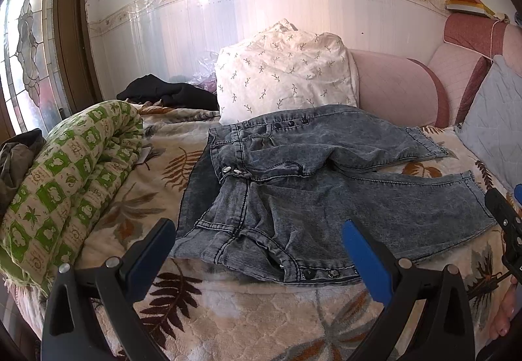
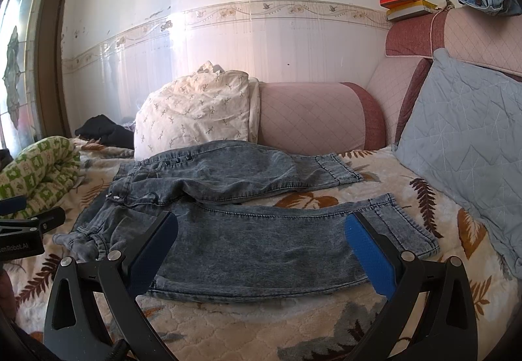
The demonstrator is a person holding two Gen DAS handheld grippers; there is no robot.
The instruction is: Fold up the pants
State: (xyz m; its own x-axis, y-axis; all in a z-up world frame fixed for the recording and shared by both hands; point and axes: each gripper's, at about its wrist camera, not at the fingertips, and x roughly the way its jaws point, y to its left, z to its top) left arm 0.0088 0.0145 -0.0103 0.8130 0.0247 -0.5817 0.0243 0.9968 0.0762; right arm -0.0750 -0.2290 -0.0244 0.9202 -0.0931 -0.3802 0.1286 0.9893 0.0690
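Floral pillow point(image 1: 284, 73) touching pants point(image 1: 326, 184) waistband.

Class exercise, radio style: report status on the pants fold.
Left gripper open, right gripper open, both empty. Jeans spread unfolded on blanket, legs apart. Nothing lying on them.

Open blanket point(image 2: 248, 321) at six o'clock, below the pants point(image 2: 261, 237): clear passage there for both hand-held grippers, left point(image 1: 259, 251) and right point(image 2: 261, 243), jaws spread wide above the cloth. A bare strip of blanket shows between the two legs, toward three o'clock. At nine o'clock the rolled green quilt point(image 1: 65, 178) crowds the waistband side. Twelve o'clock is blocked by the white pillow point(image 1: 284, 73), touching the far leg, and the pink bolster point(image 2: 313, 116). At three o'clock the blue cushion point(image 2: 463, 139) stands near the hems.
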